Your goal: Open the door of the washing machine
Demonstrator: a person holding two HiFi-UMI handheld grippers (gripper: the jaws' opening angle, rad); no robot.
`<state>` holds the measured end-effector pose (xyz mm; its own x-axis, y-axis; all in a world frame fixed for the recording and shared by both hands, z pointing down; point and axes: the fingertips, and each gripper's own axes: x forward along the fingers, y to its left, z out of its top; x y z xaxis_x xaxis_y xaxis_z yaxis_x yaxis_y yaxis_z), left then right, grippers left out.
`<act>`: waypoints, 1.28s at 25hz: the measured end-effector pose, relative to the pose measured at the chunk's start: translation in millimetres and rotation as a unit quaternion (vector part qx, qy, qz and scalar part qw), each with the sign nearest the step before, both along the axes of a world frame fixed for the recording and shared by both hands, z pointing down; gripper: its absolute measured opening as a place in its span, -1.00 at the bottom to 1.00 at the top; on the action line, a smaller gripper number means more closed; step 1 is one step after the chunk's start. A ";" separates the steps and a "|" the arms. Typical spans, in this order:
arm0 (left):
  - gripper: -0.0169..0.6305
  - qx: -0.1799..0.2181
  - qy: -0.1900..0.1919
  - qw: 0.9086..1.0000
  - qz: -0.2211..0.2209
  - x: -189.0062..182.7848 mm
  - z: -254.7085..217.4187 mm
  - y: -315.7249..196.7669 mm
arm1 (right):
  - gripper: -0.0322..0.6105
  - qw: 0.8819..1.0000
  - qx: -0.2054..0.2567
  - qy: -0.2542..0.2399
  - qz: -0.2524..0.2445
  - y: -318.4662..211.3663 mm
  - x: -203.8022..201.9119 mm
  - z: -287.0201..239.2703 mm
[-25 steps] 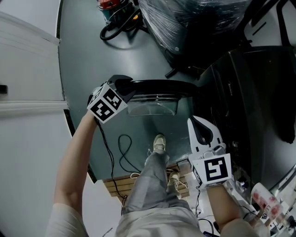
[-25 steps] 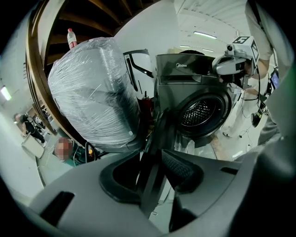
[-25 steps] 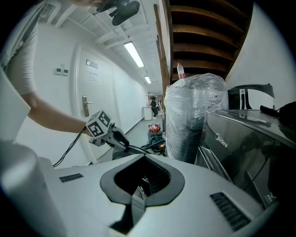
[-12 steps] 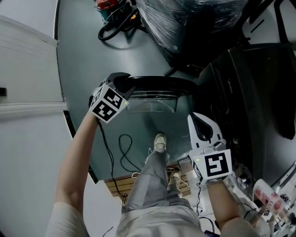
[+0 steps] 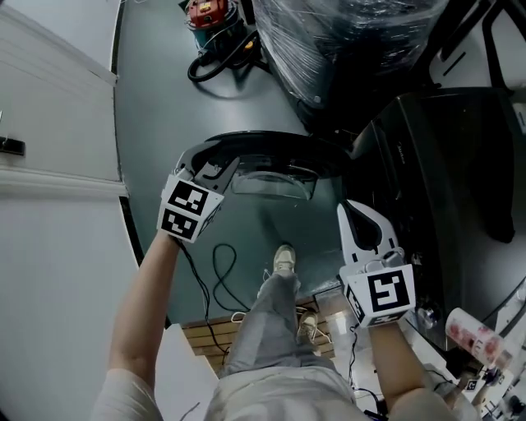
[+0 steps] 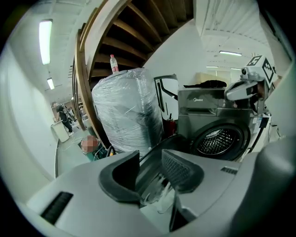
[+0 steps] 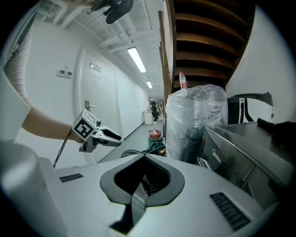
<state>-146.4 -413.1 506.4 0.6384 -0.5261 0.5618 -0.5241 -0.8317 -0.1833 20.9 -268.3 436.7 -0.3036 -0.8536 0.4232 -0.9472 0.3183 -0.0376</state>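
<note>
The dark washing machine (image 5: pixel 427 164) stands at the right, its round drum opening (image 6: pixel 221 141) uncovered. Its door (image 5: pixel 271 141), a black ring with a clear glass bowl (image 5: pixel 275 185), is swung out wide over the floor. My left gripper (image 5: pixel 212 171) hovers at the door's free left end, open, with nothing pressed between its pads. In the left gripper view the door (image 6: pixel 157 152) shows through the gap of that gripper (image 6: pixel 150 162). My right gripper (image 5: pixel 362 218) is beside the machine's front, shut and empty. The right gripper view shows its tips (image 7: pixel 141 183) together.
A big plastic-wrapped load (image 5: pixel 345 41) stands behind the machine, with a red canister (image 5: pixel 205 12) and black hose to its left. Cables (image 5: pixel 218 275) and a wooden pallet (image 5: pixel 205 333) lie on the floor by the person's shoe (image 5: pixel 283 259). A white wall (image 5: pixel 57 123) runs along the left.
My left gripper has come up off the door's rim and rolled, and now sits a little behind its end. The right gripper has risen slightly. The door stays swung open.
</note>
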 end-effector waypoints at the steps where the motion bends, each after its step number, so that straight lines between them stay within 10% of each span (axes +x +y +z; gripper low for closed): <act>1: -0.44 0.002 0.004 1.000 -0.005 -3.9 -6.1 10.2 | -0.83 1.000 0.006 -0.003 -0.008 4.8 -3.4 -6.8; 32: -0.82 0.101 0.119 0.982 -0.105 -55.9 -213.1 394.6 | -0.83 0.985 0.162 0.001 -0.062 296.7 -43.7 -217.5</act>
<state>-202.2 -18.5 293.3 0.6055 -0.7447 0.2807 -0.7275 -0.6609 -0.1840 -22.8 28.4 219.2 -0.4132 -0.9006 0.1348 -0.9005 0.4261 0.0866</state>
